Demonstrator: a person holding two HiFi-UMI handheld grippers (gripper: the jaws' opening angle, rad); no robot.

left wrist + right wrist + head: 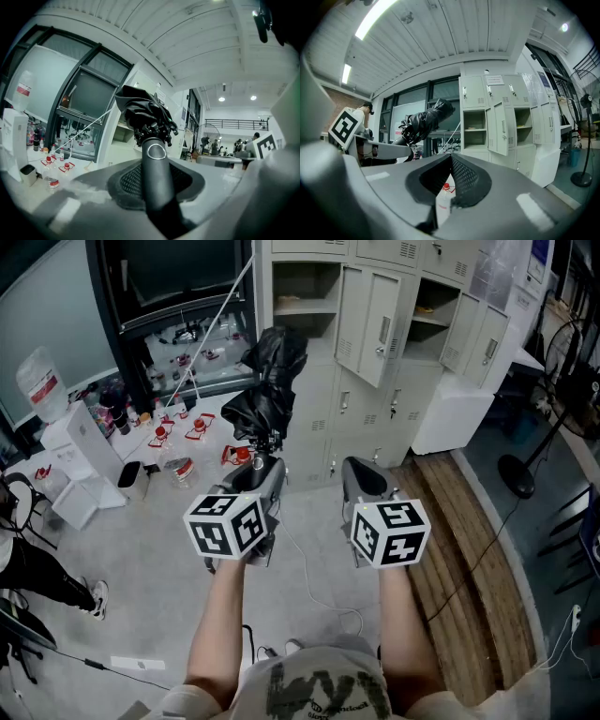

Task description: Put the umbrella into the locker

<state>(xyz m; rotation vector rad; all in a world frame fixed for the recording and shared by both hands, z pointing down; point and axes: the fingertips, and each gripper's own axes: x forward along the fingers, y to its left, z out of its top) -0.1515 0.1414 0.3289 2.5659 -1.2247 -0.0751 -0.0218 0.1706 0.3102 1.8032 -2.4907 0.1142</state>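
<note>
My left gripper [263, 468] and right gripper [364, 474] are grey, each carrying a black-and-white marker cube [228, 524]; I wear a grey T-shirt [319, 692] (dark print).

Lab-like workroom: grey metal lockers [380, 329], standing fan [516, 476], ceiling strip lights [372, 18], concrete floor [150, 559].

One umbrella [267, 381] and one standing fan [517, 474] are in view. There are two grippers: the left gripper [265, 457] and the right gripper [364, 470].
</note>
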